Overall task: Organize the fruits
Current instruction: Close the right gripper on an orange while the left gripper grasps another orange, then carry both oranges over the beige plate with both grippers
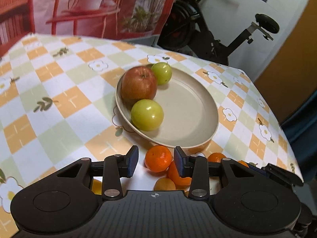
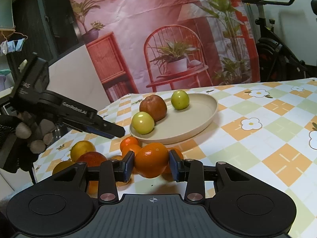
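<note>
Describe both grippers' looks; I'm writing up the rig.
Both are matte black: ribbed centre plate, two round side discs, silver pivot pins, blue pads. The left gripper shows white lettering along its side in the right view; the right gripper looks identical. No cables visible.

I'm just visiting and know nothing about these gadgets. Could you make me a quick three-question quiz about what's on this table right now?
1. How many fruits lie on the beige plate?
2. True or false: the right gripper is closed on an orange.
3. Which fruit sits between the left gripper's fingers? A) the red apple B) a small orange C) a green fruit

Key:
1. Three: one red apple and two green fruits.
2. True; both pads press its sides.
3. B; the pads do not touch it yet, and it lies on the tablecloth just before the plate.
</note>
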